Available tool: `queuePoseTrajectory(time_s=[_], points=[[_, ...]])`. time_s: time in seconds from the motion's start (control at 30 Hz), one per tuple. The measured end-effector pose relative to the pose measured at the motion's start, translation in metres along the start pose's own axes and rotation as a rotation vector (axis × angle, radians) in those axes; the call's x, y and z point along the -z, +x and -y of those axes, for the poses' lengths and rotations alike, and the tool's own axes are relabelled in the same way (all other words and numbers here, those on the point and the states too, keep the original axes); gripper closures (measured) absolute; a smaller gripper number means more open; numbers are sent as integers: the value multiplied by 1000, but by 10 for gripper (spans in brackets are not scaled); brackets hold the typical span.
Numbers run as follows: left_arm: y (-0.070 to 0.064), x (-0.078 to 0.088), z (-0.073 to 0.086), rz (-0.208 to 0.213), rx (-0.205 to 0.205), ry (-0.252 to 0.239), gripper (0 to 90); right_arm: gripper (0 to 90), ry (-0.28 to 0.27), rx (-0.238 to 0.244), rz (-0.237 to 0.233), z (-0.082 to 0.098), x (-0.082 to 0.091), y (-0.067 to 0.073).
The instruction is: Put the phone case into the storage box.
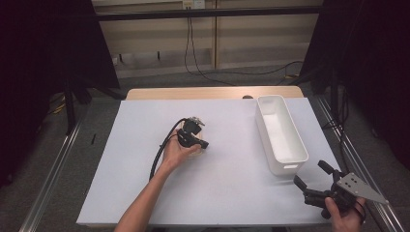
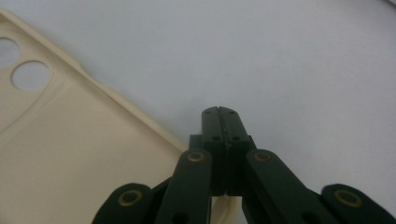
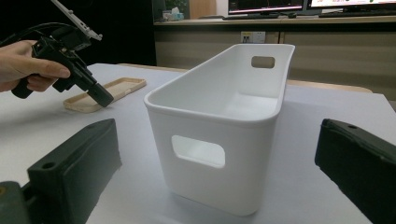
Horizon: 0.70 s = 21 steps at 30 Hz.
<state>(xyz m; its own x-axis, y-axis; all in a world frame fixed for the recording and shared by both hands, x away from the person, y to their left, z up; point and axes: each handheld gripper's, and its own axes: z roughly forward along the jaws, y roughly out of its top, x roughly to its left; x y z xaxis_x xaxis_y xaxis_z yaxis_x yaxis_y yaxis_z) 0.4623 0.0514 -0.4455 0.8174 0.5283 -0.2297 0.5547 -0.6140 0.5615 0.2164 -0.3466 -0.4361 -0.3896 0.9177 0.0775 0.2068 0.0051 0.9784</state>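
Note:
A cream phone case [image 2: 70, 154] lies flat on the white mat, camera holes at its far corner; it also appears in the right gripper view [image 3: 112, 91]. My left gripper [image 1: 204, 144] is shut with nothing between its jaws, its tip [image 2: 219, 112] low over the mat just beside the case's long edge. A hand holds it tilted downward [image 3: 103, 99]. My right gripper [image 1: 310, 173] stands open at the mat's near right corner, pointing at the short end of a white bin [image 1: 289, 157]. The bin [image 3: 219, 114] is empty and sits a little beyond the open jaws.
The white mat [image 1: 145, 183] covers the wooden table [image 1: 212, 93]. The left gripper's black cable [image 1: 157, 157] trails along the forearm. Metal rails [image 1: 53, 169] run down both sides of the table, with dark curtains behind them.

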Motion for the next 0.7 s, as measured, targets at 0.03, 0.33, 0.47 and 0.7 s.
queuePoseTrajectory(time_s=[0.03,0.33,0.47,0.7], points=[[0,0,1,-2,-2,1,900,0,1,2,0,0,0,0],[-2,2,6,-6,-3,12,900,0,1,0,1,0,0,0],[-4,2,9,-13,5,9,900,0,3,-1,0,0,0,0],[-2,4,14,-5,10,0,900,0,5,1,-1,0,-1,1]])
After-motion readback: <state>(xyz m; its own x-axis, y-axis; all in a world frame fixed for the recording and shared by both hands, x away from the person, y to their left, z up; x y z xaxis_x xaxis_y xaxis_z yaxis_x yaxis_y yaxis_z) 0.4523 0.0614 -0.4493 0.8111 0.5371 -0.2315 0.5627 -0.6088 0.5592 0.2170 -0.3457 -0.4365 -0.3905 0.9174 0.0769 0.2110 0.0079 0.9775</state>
